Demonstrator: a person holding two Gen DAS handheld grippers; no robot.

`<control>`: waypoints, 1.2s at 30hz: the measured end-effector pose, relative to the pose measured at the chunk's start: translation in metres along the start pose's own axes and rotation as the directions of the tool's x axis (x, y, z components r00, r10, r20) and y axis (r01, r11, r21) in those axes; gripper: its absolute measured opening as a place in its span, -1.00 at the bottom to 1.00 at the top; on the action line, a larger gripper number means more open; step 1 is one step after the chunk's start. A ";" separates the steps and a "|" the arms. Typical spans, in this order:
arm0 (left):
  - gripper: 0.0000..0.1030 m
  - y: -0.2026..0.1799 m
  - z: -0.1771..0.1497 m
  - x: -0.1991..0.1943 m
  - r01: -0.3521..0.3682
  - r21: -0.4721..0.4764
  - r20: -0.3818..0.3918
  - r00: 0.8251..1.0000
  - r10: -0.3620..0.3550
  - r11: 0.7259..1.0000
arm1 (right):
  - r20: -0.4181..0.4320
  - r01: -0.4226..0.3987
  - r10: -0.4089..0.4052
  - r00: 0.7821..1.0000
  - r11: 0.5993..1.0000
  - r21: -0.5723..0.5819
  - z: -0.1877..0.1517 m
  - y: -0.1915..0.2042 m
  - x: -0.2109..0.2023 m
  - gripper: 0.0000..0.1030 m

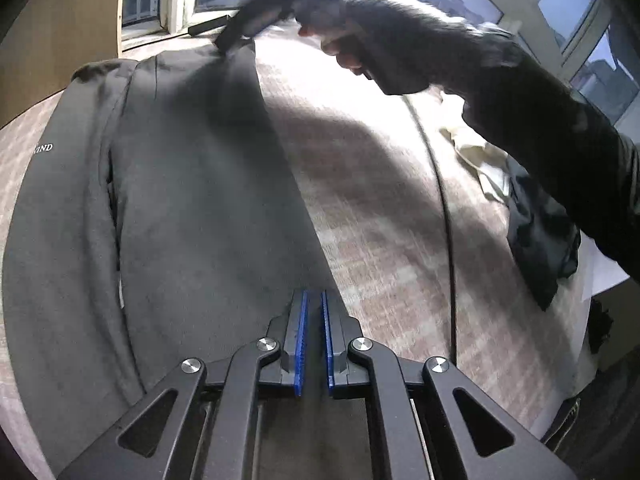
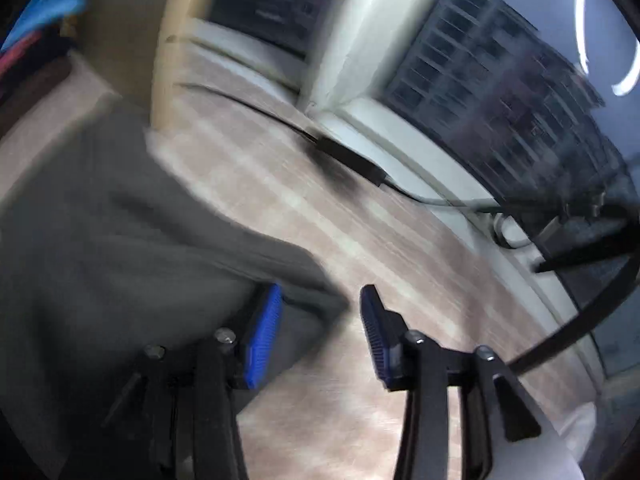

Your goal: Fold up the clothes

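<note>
Left wrist view shows the left gripper [image 1: 314, 308] with its blue pads nearly together, pinching the near edge of a dark grey garment [image 1: 180, 200] that stretches ahead of it and off to its left across a pale checked bedcover [image 1: 360, 184]. At the garment's far corner the right gripper [image 1: 234, 38], held by a gloved hand [image 1: 384, 40], touches the cloth. In the right wrist view the right gripper [image 2: 320, 312] stands partly open, that corner lying between the pads [image 2: 262, 332] with no pad pressing on it.

The garment looks like soft, fairly thick knit: light, limp, likely to sag and drag on the cover, so corners and hems seem the best places to grip.

Right of the left gripper a black cable [image 1: 444, 208] runs across the bedcover, and beyond it lie a cream cloth [image 1: 476, 152] and a dark crumpled cloth [image 1: 540, 236]. The cable could snag a sweeping fold.
</note>
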State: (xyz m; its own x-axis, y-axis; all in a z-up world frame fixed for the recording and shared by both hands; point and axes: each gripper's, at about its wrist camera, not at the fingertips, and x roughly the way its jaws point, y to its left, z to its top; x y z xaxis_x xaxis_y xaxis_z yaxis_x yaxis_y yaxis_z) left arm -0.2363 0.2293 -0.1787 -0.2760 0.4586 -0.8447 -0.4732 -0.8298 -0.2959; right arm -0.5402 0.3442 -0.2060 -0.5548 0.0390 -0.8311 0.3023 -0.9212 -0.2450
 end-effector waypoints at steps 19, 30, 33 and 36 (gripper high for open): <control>-0.60 0.122 -0.196 -0.179 -0.132 -0.409 -0.054 0.991 0.120 0.903 | 0.063 -0.364 0.359 0.931 0.901 0.238 -0.171 0.073 -0.227 -0.10; -0.58 0.112 -0.264 -0.184 0.065 -0.172 -0.166 0.982 -0.094 0.983 | -0.049 -0.287 0.416 0.908 0.703 0.650 -0.391 0.229 -0.320 -0.10; -0.58 0.105 -0.277 -0.179 0.069 -0.103 -0.190 0.978 -0.088 0.992 | -0.079 -0.217 0.360 0.930 0.709 0.671 -0.414 0.259 -0.331 -0.10; -0.51 0.104 -0.282 -0.174 0.071 -0.082 -0.188 0.978 -0.086 0.994 | -0.077 -0.206 0.357 0.931 0.689 0.695 -0.426 0.272 -0.329 -0.09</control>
State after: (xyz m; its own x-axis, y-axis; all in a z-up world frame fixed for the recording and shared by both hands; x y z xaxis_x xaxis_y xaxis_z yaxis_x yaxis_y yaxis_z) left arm -0.0018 -0.0267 -0.1879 -0.0717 0.4601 -0.8850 -0.4211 -0.8182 -0.3913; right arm 0.0544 0.2459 -0.2116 -0.3491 -0.2623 -0.8996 -0.2155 -0.9118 0.3495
